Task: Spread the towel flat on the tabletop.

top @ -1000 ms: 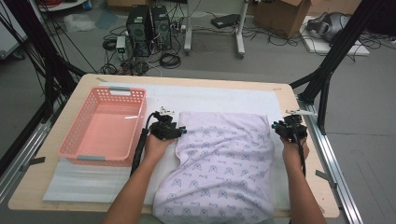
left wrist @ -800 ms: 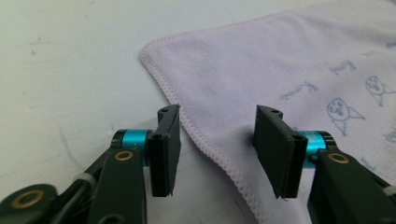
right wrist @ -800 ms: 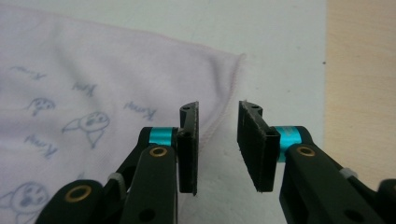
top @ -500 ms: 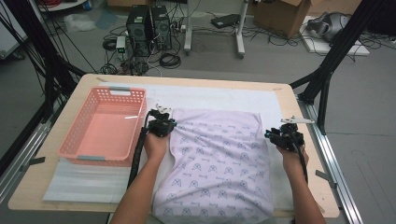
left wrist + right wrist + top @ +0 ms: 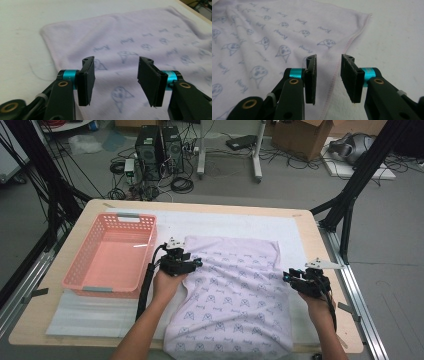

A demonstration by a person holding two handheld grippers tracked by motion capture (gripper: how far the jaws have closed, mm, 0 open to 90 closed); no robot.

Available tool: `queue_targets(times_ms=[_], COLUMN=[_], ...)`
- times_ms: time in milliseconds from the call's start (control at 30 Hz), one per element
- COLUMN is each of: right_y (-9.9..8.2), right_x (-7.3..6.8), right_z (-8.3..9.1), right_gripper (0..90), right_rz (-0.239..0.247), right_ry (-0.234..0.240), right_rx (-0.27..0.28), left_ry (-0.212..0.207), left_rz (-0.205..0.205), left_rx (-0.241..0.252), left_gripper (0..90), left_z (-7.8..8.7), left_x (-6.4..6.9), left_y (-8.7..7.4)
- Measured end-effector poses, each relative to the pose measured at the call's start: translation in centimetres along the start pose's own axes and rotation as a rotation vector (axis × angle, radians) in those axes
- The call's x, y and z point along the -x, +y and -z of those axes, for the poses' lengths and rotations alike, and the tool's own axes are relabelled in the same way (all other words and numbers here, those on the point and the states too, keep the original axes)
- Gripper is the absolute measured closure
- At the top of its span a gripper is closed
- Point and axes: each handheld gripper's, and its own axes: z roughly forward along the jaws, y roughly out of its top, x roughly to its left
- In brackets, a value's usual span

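This looks like a robotics lab: a light wooden desk (image 5: pixel 310 227) sits inside a black metal frame (image 5: pixel 357 175), with two black computer towers (image 5: pixel 159 147), tangled black cables (image 5: pixel 182 182) and a brown cardboard box (image 5: pixel 302 137) on the grey floor (image 5: pixel 390 280).
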Motion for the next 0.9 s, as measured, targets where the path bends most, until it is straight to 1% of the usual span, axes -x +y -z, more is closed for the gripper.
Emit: queue_targets(times_ms=[33, 67, 100, 133, 167, 233, 267, 300, 333, 367, 400, 500, 567, 667, 733, 767, 800, 833, 900], right_y=[-0.2, -0.4, -0.6, -0.7, -0.9, -1.4, -1.6, -1.8, -2.1, -2.3, -2.6, -3.3, -3.8, -4.1, -4.3, -4.4, -4.4, -4.5, -4.8], right_x=[-0.2, -0.4, -0.6, -0.9, -1.2, -1.7, -1.9, -2.0, -2.2, -2.2, -2.3, -2.4, -2.4, -2.2, -2.2, -2.2, -2.2, -2.2, -2.2], right_z=[0.3, 0.6, 0.9, 1.2, 1.5, 2.0, 2.2, 2.4, 2.5, 2.6, 2.7, 2.9, 3.0, 3.0, 2.9, 2.8, 2.7, 2.5, 2.0], right_gripper=[64.7, 64.3, 64.0, 63.7, 63.1, 62.5, 62.0, 61.6, 61.0, 60.1, 59.2, 55.4, 53.2, 50.9, 50.3, 50.0, 49.7, 49.5, 49.7], right_rz=[-0.001, -0.010, -0.010, -0.007, -0.003, 0.008, 0.015, 0.020, 0.018, 0.020, 0.022, 0.009, 0.015, 0.020, 0.024, 0.023, 0.027, 0.032, 0.045], right_ry=[0.009, 0.016, 0.024, 0.030, 0.033, 0.039, 0.042, 0.040, 0.043, 0.046, 0.048, 0.078, 0.096, 0.095, 0.091, 0.089, 0.082, 0.066, 0.038], right_rx=[0.006, 0.014, 0.025, 0.031, 0.038, 0.049, 0.049, 0.051, 0.052, 0.049, 0.049, 0.068, 0.083, 0.076, 0.063, 0.050, 0.036, 0.003, -0.031], left_ry=[-0.021, -0.035, -0.044, -0.048, -0.052, -0.058, -0.062, -0.064, -0.066, -0.067, -0.074, -0.086, -0.088, -0.091, -0.089, -0.090, -0.100, -0.104, -0.109], left_rz=[-0.007, -0.022, -0.035, -0.047, -0.054, -0.062, -0.062, -0.062, -0.062, -0.067, -0.062, -0.062, -0.065, -0.075, -0.084, -0.088, -0.087, -0.083, -0.091], left_rx=[0.016, 0.028, 0.029, 0.029, 0.020, 0.022, 0.024, 0.016, 0.013, 0.013, 0.023, 0.044, 0.036, 0.018, -0.006, -0.014, -0.024, -0.034, -0.063], left_gripper=[44.7, 43.9, 43.4, 43.2, 42.9, 42.3, 42.4, 42.4, 42.4, 42.4, 42.3, 40.3, 39.4, 39.4, 39.4, 39.4, 39.4, 39.4, 39.7], left_z=[0.3, 0.6, 0.9, 1.2, 1.5, 2.0, 2.2, 2.4, 2.5, 2.7, 2.9, 3.5, 3.8, 4.2, 4.5, 4.6, 4.6, 4.6, 4.5], left_x=[0.3, 0.6, 0.8, 1.0, 1.2, 1.4, 1.4, 1.5, 1.5, 1.6, 1.5, 1.4, 1.3, 1.3, 1.5, 1.5, 1.6, 1.6, 1.8], left_y=[-0.2, -0.5, -0.7, -1.0, -1.3, -1.8, -2.2, -2.4, -2.7, -3.0, -3.3, -4.2, -4.9, -5.8, -6.0, -6.1, -6.2, -6.3, -6.3])
